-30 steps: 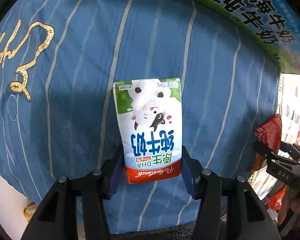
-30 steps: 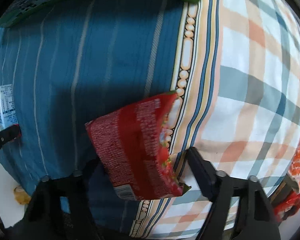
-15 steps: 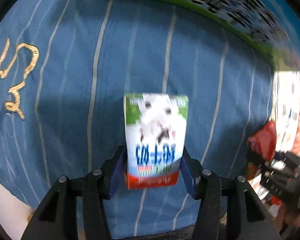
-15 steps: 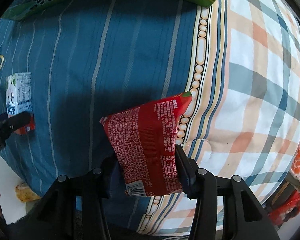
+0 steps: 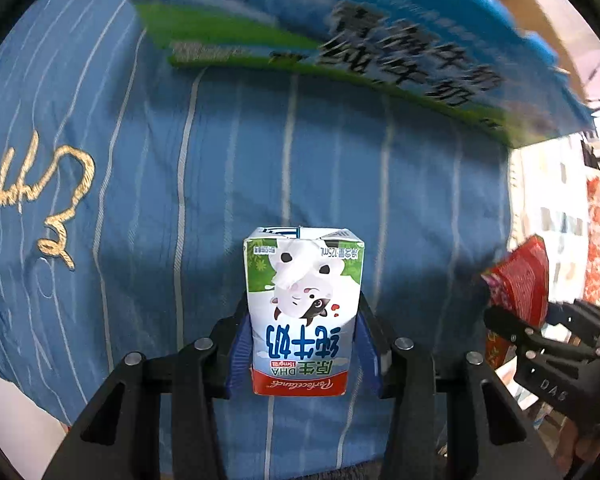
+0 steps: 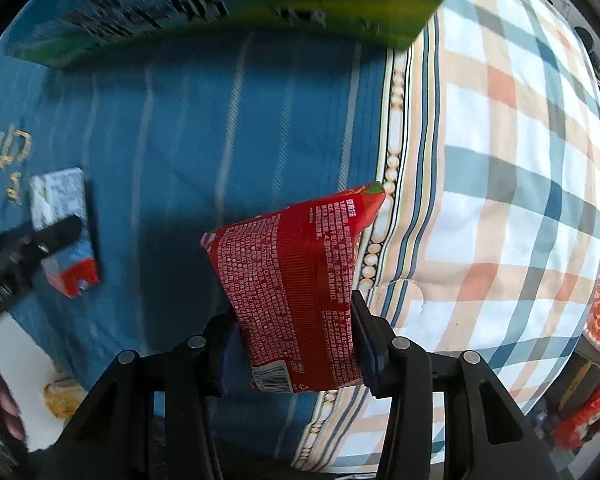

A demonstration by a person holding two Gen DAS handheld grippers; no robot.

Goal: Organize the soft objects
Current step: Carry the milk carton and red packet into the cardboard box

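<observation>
Milk carton clamped in left gripper; red packet in right gripper.

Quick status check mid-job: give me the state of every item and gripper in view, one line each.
left gripper: shut on the milk carton, jaws have just been closing.
milk carton: held above the blue striped bedding, print upside down in the left wrist view.
right gripper: shut on the red snack packet.
red snack packet: held, tilted, clear of the bedding.
blue striped bedding: spread flat.
large milk box: lying at the bedding's far edge.
</observation>
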